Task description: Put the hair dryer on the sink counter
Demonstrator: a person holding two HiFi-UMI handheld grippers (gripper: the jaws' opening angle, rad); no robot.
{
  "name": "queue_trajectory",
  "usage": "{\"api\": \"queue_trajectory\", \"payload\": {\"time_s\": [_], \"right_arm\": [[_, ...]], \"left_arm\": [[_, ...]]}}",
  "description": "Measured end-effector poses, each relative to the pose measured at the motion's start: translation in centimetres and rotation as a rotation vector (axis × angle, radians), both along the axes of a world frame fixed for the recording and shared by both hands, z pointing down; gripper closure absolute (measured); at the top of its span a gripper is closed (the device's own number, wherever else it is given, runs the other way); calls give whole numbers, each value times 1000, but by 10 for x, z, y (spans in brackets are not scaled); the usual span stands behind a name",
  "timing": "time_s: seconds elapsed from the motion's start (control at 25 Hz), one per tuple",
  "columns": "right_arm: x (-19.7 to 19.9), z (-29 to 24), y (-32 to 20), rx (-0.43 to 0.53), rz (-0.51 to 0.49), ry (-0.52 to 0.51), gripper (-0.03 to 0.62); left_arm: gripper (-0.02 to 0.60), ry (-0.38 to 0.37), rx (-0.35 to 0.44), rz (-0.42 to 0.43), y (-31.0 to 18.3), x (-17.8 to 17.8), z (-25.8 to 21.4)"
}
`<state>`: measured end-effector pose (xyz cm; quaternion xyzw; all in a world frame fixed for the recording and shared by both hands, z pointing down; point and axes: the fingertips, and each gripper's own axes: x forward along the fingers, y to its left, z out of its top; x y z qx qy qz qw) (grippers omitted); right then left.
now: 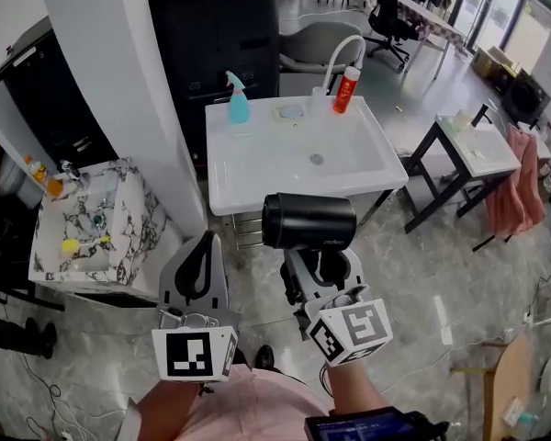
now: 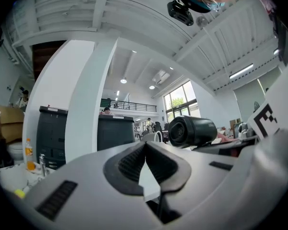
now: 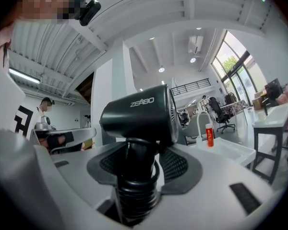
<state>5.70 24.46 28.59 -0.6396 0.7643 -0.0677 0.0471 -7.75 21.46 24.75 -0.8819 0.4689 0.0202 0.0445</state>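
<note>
Hidden or cut off: in the head view the hair dryer (image 1: 309,221) shows mainly its black barrel. Its handle (image 3: 134,176) is largely covered there by the barrel and the right gripper (image 1: 317,266). The right gripper view shows the handle standing between the two pads and running out of the bottom of the frame. My hands sit behind the marker cubes, and only a pink sleeve (image 1: 248,410) shows. A dark device (image 1: 367,425) at the lower edge is cut off, and I cannot identify it.

Grippers: the right one is clamped on the dryer's handle, with the barrel lying crosswise above the jaws. The left gripper (image 1: 199,265) has its pads closed tip to tip, with nothing between them (confirmed in its own view).

Position: the dryer is held in the air in front of the white sink counter (image 1: 257,168), near its front edge and not touching it.

Surface: the counter's back edge carries a blue spray bottle (image 1: 238,99), a white faucet (image 1: 340,58) and a red bottle (image 1: 346,90).

Room: a marble-patterned sink (image 1: 129,228) stands to the left, beyond a white pillar (image 1: 119,81). A black cabinet (image 1: 216,26) stands behind the counter and a dark-legged table (image 1: 482,150) to the right. The floor (image 1: 422,274) is grey and glossy.
</note>
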Motion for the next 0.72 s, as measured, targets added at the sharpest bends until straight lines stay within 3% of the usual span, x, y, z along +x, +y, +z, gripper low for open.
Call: {"api": "queue_trajectory", "payload": {"time_s": [0.4, 0.72], "right_arm": [[9, 18, -50, -26, -53, 0, 387], [14, 40, -146, -55, -74, 1, 387]], "left_arm": [[571, 1, -29, -60, -47, 7, 18], [571, 2, -71, -66, -144, 14, 45]]}}
